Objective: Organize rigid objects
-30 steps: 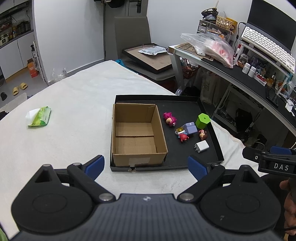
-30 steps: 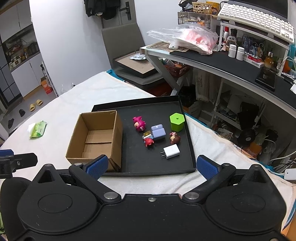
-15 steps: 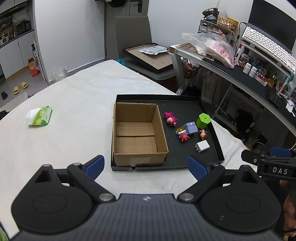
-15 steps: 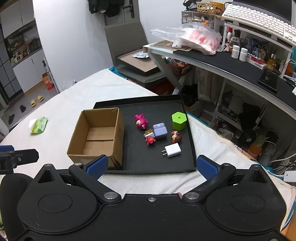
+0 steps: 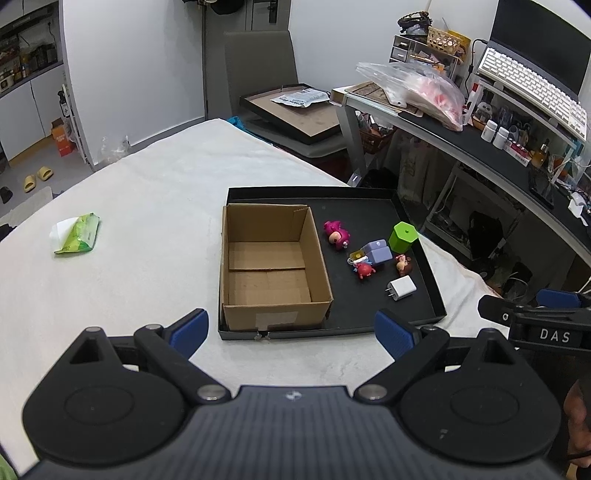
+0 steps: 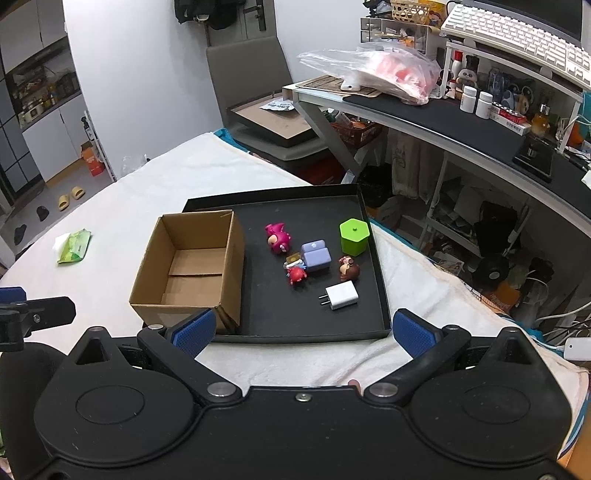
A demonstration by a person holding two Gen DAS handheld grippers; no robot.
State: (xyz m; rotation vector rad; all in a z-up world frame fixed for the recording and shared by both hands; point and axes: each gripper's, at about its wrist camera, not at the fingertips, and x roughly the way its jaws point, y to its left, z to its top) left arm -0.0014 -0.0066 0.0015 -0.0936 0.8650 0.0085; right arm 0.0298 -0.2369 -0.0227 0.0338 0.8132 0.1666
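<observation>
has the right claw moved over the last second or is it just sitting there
Yes. In the right wrist view the black tray and cardboard box have slid lower and look slightly larger, so the open right claw has eased forward toward them.

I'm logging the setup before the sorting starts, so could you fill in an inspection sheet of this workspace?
Surface: white cloth under the black tray.
Job's things: cardboard box empty, in the tray; pink figure, purple block, red figure, brown figure, green hexagon and white charger loose beside it.
Clutter: green wipes pack on the cloth.
Grippers: left gripper and right gripper open, holding nothing.
Cables: white cables at right.
Surroundings: cluttered desk, keyboard, chair.
</observation>
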